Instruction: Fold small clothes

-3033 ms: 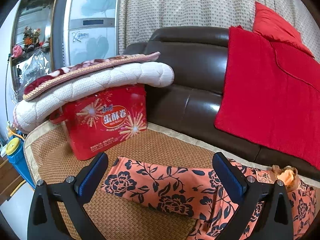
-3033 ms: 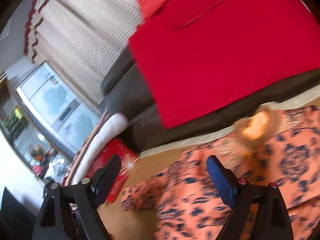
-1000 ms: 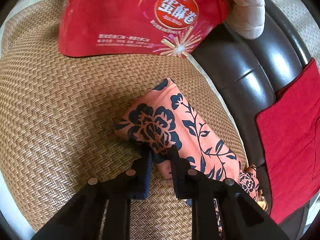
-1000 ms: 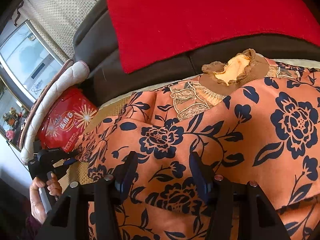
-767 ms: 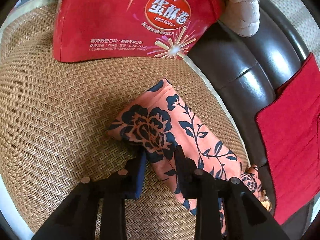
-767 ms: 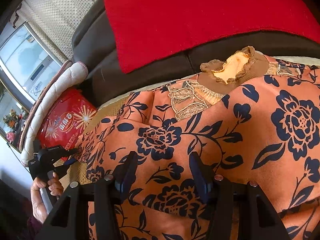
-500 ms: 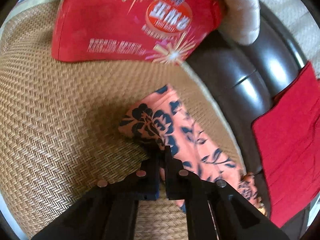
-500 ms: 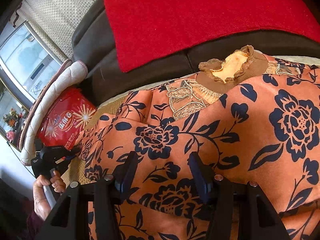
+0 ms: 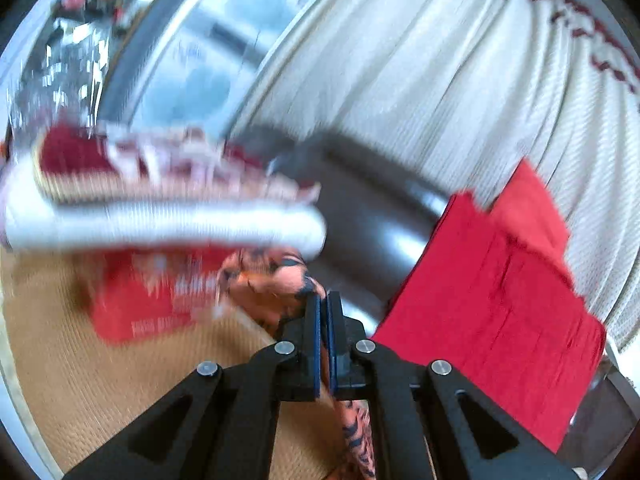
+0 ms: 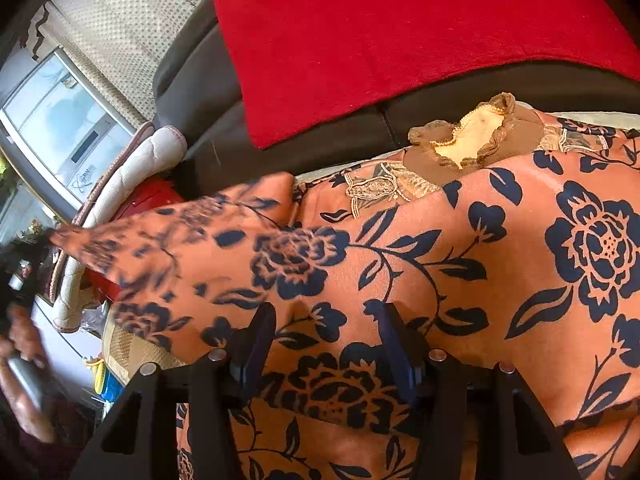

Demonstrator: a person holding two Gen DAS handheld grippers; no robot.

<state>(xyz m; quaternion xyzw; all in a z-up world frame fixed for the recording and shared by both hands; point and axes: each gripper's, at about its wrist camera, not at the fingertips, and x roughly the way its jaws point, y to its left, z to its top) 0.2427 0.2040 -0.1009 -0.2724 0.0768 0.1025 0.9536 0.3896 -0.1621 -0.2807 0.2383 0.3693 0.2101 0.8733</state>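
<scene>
An orange garment with dark blue flowers [image 10: 460, 248] and a brown frilled collar [image 10: 476, 136] lies on the sofa seat. My left gripper [image 9: 323, 300] is shut on the end of its sleeve [image 9: 280, 280] and holds it lifted above the woven mat; that view is motion-blurred. In the right wrist view the raised sleeve [image 10: 168, 240] stretches to the left toward the left hand. My right gripper [image 10: 324, 332] is open, its fingers [image 10: 256, 340] resting on the garment's body, the cloth bulging between them.
A red egg-roll box [image 9: 144, 304] under a rolled white quilt [image 9: 160, 220] stands at the left of the woven seat mat [image 9: 80, 380]. A red blanket [image 10: 380, 32] hangs over the dark sofa back [image 9: 380, 232]. Curtains are behind.
My left gripper closed on the sleeve end and has swung it up off the mat. The sleeve now stretches raised in the right view. The right gripper has stayed in place.
</scene>
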